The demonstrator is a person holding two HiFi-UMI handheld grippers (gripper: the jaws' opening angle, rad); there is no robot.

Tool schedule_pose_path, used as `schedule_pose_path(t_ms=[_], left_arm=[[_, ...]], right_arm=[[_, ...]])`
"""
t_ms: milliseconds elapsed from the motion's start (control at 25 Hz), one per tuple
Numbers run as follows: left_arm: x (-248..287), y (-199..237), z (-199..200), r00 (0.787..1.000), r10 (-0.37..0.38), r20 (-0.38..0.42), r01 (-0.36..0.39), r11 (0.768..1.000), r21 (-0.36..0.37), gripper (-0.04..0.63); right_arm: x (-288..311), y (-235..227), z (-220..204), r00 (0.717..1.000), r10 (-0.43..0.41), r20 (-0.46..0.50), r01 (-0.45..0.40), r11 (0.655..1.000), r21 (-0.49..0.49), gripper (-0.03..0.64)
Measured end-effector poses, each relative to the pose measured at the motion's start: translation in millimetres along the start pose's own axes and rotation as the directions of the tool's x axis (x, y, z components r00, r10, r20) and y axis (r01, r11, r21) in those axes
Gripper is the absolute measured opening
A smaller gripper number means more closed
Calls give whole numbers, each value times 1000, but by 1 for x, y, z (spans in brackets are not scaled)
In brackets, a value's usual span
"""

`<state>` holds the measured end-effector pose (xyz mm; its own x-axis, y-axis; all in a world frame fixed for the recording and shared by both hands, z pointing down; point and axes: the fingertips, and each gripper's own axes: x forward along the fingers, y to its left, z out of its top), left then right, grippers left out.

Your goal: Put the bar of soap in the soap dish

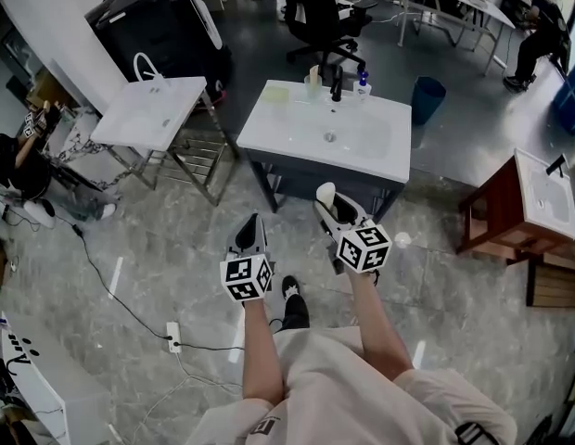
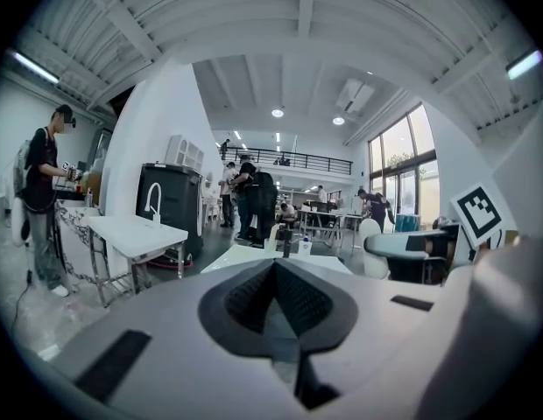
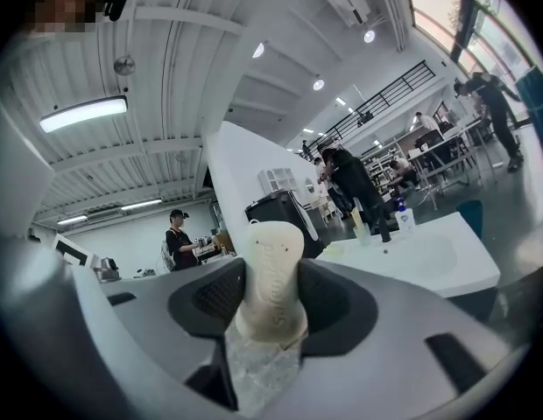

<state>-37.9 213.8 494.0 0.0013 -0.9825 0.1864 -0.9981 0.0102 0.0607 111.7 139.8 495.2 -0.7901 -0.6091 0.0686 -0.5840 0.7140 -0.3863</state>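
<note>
Right gripper (image 1: 332,208): my jaws are closed on the soap (image 3: 270,274). They pinch its lower end, and most of the bar stands clear above them.
Left gripper (image 2: 276,274): jaws pressed together with nothing between them. It is held low, just left of the right one.
Soap: in my right jaws, upright and off any surface, still on the near side of the sink (image 1: 362,160).
Dish (image 1: 275,93): I take the pale flat piece on the sink's far-left corner to be the dish, but it is too small to be sure.
Around it: a cup (image 1: 313,80), the tap (image 1: 337,86) and a bottle (image 1: 363,83) stand in a row just to its right along the far edge.
Risk, grip: the hold is low on a smooth bar, so a jolt could tip it or let it slide out onto the floor.
Risk, reach: the dish lies across the basin, and a long reach could swing the bar into the cup.
Risk, placing: the dish is at the corner, so letting go off-centre could send the soap over the edge.
Risk, floor: a cable (image 1: 130,313) trails to my near left.
</note>
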Motion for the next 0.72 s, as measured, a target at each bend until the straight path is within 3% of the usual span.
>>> schedule_pose_path(t_ms=[400, 720], left_arm=[[68, 41, 25, 999, -33, 12, 34, 999, -32, 5], [121, 64, 41, 995, -97, -2, 97, 995, 6, 5]], right_arm=[[69, -20, 25, 1000, -18, 12, 18, 1000, -12, 193], [115, -37, 41, 996, -77, 41, 77, 997, -2, 193]])
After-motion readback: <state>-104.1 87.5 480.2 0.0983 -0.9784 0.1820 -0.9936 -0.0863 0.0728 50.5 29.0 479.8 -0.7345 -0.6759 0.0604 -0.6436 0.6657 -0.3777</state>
